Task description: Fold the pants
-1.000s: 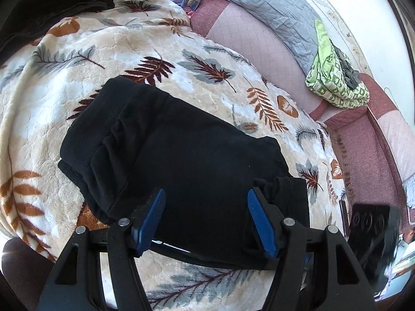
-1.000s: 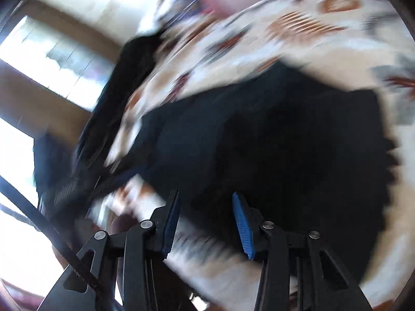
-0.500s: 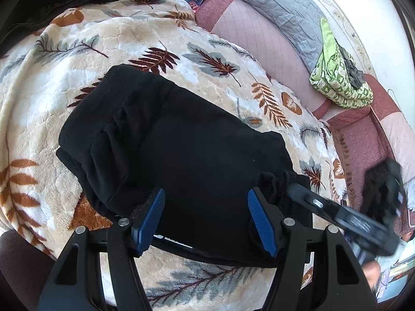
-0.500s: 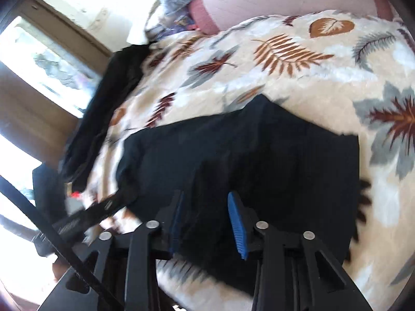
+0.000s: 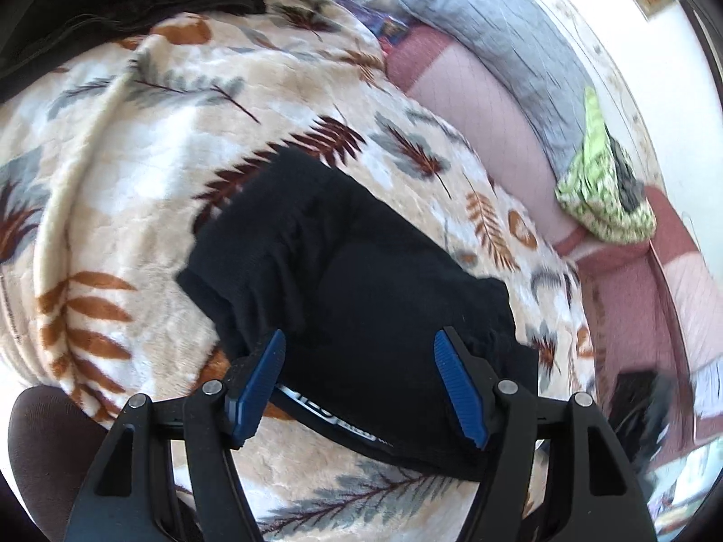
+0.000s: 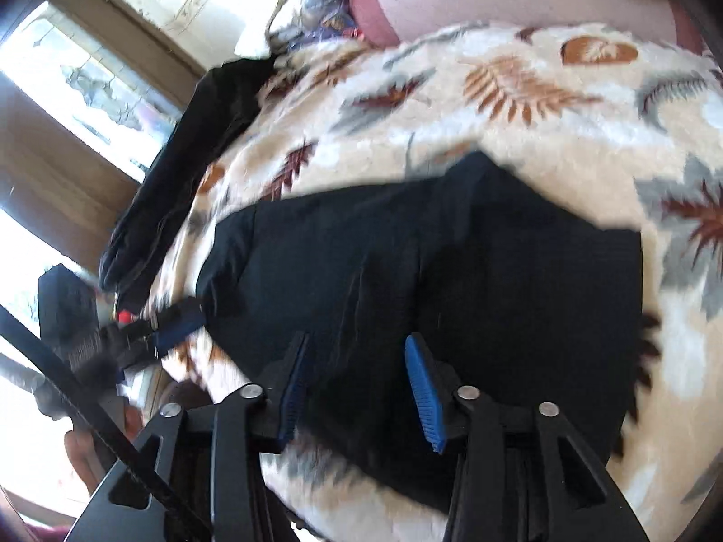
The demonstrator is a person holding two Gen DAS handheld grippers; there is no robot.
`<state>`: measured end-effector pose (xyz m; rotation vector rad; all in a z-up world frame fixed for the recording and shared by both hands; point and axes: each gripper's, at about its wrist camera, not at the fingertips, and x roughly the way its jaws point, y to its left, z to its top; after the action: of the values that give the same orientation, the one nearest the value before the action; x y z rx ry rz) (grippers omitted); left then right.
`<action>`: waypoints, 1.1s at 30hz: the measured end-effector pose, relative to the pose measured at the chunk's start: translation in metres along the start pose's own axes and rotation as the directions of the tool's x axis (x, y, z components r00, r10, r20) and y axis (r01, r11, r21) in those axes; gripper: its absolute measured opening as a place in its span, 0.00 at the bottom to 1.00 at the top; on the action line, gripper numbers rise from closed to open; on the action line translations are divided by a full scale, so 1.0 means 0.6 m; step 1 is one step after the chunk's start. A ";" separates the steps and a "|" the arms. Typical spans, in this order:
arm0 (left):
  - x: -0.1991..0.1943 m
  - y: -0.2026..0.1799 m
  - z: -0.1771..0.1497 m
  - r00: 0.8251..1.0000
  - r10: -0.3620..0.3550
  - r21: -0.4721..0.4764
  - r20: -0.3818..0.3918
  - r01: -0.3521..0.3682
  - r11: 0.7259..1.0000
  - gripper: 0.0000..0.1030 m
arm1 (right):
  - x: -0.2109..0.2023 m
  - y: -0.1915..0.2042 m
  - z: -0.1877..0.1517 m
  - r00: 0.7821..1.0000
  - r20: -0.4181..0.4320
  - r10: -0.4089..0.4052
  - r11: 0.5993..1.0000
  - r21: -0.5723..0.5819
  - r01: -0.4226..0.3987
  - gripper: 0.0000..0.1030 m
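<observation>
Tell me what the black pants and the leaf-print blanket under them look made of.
Black pants: likely a soft matte knit, jersey or fleece; they crease loosely, with a gathered ribbed band at one end and no sheen.
Leaf-print blanket: probably plush synthetic fleece; the cream surface looks fuzzy and embossed, with slightly blurred printed leaves.

A home, most likely a bedroom or living room: a plush leaf-print blanket [image 5: 135, 171] covers a bed, a pink cushioned sofa [image 5: 488, 122] with a grey quilt [image 5: 510, 31] stands beside it, and a sunlit window [image 6: 90, 86] shows in wooden frames.
</observation>
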<state>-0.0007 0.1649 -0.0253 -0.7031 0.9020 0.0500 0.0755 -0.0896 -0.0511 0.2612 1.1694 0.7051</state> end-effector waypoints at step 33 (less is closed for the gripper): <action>-0.035 0.152 0.010 0.980 0.027 -0.170 0.196 0.007 0.985 0.73 | 0.027 0.048 -0.035 0.993 -0.018 -0.116 0.992 -0.050 0.115 0.86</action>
<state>-0.0393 0.2446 -0.0568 -0.8370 0.7153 0.2048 0.0494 -0.0611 -0.0563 0.1437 1.1762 0.6348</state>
